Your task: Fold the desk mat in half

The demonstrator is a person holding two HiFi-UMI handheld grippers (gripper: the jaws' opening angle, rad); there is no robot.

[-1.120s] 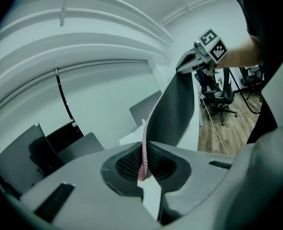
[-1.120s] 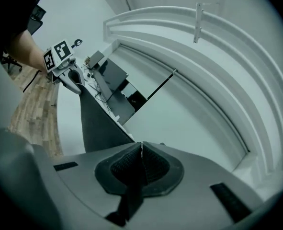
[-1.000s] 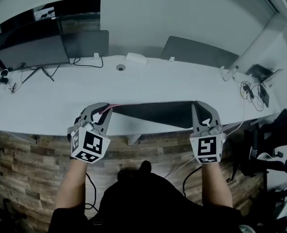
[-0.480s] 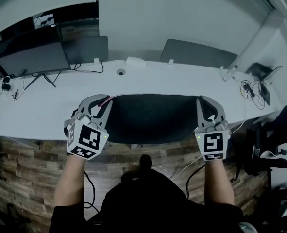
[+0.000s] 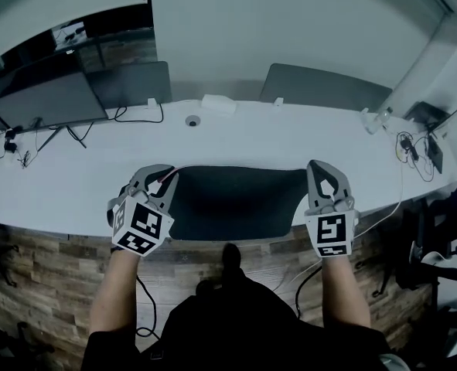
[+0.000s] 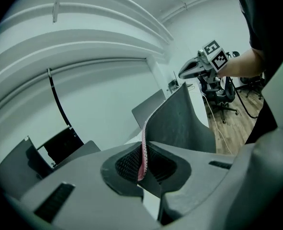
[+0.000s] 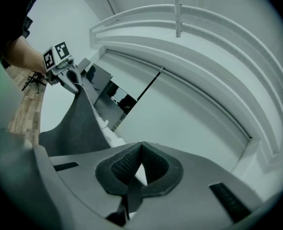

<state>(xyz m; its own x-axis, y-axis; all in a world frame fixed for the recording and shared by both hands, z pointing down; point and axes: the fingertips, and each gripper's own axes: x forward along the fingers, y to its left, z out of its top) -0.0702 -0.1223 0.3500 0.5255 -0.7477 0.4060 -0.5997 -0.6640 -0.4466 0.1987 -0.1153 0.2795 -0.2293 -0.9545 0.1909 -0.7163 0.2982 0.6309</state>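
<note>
Head view, dark desk mat (image 5: 236,203), white desk (image 5: 73,184)

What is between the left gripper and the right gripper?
The dark desk mat stretches between them, held at both ends; the head view shows it.

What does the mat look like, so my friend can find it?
Find the long white desk along the wall. At its near edge, the desk mat stretches between the left claw and the right claw. It's the only dark floppy sheet; other dark things are stiff screens farther back.
</note>
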